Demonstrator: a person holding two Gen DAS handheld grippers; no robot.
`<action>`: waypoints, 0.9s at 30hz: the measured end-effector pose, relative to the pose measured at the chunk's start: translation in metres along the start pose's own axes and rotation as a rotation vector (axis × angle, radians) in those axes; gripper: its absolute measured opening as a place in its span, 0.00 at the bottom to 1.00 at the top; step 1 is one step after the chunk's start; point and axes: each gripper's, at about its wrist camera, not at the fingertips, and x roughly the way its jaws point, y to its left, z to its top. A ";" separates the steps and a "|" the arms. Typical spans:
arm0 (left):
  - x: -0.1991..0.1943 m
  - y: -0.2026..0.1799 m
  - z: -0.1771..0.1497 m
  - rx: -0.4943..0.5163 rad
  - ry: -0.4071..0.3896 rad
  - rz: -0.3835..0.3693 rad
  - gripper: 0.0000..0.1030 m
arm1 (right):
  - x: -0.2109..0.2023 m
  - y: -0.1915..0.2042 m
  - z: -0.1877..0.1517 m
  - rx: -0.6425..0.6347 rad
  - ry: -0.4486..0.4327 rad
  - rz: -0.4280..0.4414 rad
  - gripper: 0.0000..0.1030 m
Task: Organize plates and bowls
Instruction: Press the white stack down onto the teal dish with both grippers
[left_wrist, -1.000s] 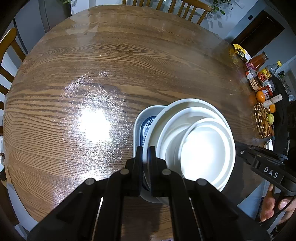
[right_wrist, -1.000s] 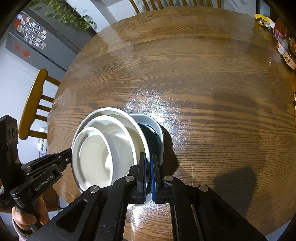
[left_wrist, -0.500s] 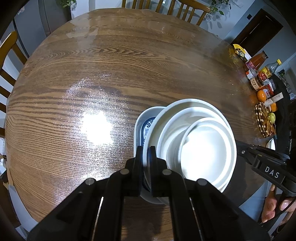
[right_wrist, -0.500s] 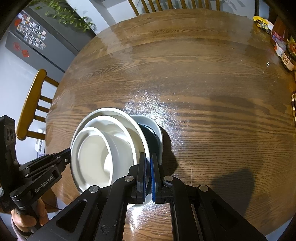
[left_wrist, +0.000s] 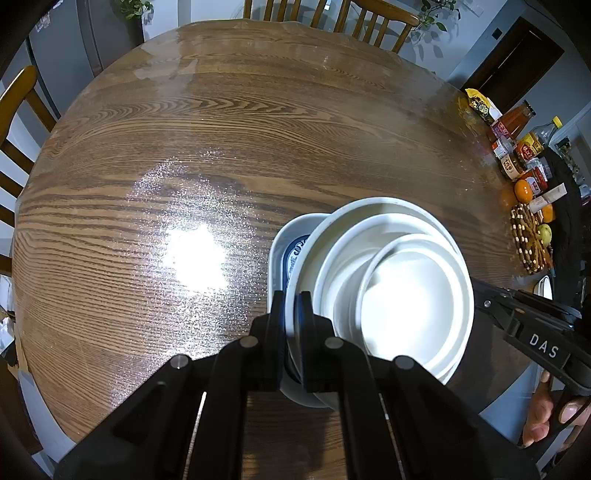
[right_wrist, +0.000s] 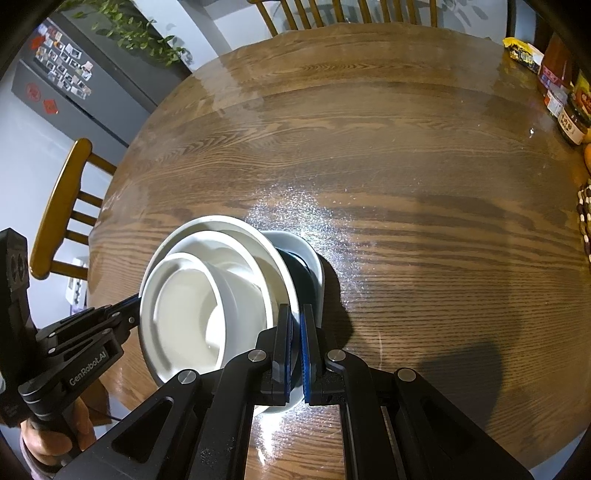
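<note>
A stack of dishes sits near the table's front edge. At the bottom is a blue-patterned dish (left_wrist: 291, 240). On it rests a large white plate (left_wrist: 373, 206) that holds a white bowl (left_wrist: 343, 266) and a smaller white bowl (left_wrist: 413, 295). My left gripper (left_wrist: 293, 301) is shut on the plate's left rim, one finger inside it and one outside. My right gripper (right_wrist: 297, 314) is shut on the opposite rim of the same plate (right_wrist: 221, 225). Each gripper also shows in the other's view: the right gripper (left_wrist: 484, 299) and the left gripper (right_wrist: 131, 314). I cannot tell whether the stack touches the table.
The round wooden table (left_wrist: 221, 147) is glossy, with a bright glare patch. Sauce bottles and jars (left_wrist: 517, 144), oranges and a beaded trivet (left_wrist: 528, 240) crowd its right edge. Wooden chairs (right_wrist: 62, 206) stand around it. A dark fridge (right_wrist: 66, 85) with photos is at the far left.
</note>
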 end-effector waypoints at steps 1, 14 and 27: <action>0.000 0.000 0.000 0.000 0.000 0.002 0.02 | 0.000 0.000 0.000 0.000 -0.002 -0.001 0.05; 0.000 0.000 0.000 -0.003 -0.005 0.005 0.02 | -0.002 0.000 -0.001 -0.002 -0.012 -0.006 0.05; -0.001 -0.001 -0.001 -0.002 -0.009 0.015 0.02 | -0.002 0.001 -0.003 -0.011 -0.010 -0.010 0.05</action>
